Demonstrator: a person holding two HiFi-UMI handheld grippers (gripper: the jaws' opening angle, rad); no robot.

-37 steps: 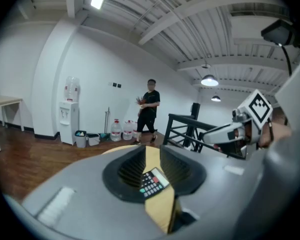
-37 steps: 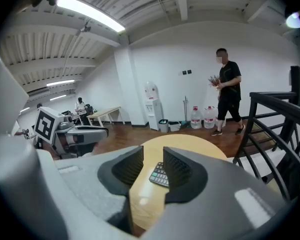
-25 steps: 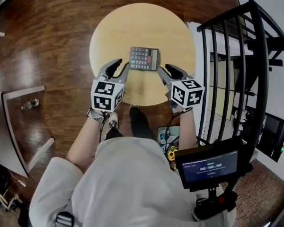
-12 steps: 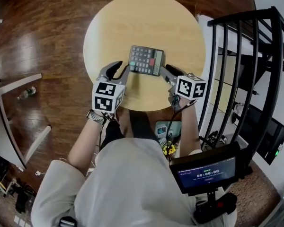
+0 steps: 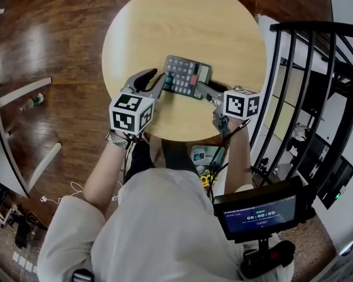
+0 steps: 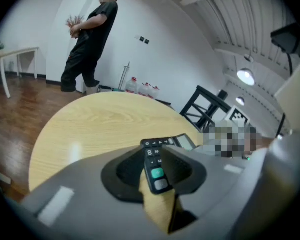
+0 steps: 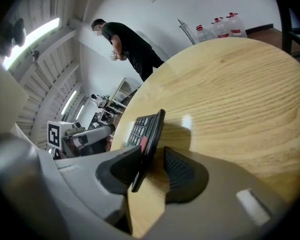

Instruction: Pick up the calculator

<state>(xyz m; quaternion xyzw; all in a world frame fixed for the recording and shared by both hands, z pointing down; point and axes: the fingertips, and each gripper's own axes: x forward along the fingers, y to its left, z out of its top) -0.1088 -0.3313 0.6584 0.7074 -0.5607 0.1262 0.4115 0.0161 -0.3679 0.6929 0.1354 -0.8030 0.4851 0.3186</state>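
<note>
A dark calculator [image 5: 188, 75] with grey keys and a red one lies askew on the round pale wooden table [image 5: 182, 16]. My left gripper [image 5: 155, 80] is at its near left corner. In the left gripper view that corner [image 6: 157, 166] sits between both pads, which press on it. My right gripper [image 5: 199, 89] is at the near right edge, its jaws opening. The calculator's edge [image 7: 146, 129] stands between those jaws, against the left pad, with a gap to the right pad [image 7: 182, 171]. The calculator looks tipped up off the wood there.
A black metal railing [image 5: 306, 69] stands close to the table's right. A person in dark clothes [image 6: 90, 39] stands across the room, near water bottles [image 7: 220, 26] by the wall. White furniture [image 5: 23, 134] stands on the wood floor at left. A small screen [image 5: 259, 207] hangs below my chest.
Both grippers have come forward and down onto the calculator's near edge. The calculator has turned clockwise on the table. The right gripper has rolled.
</note>
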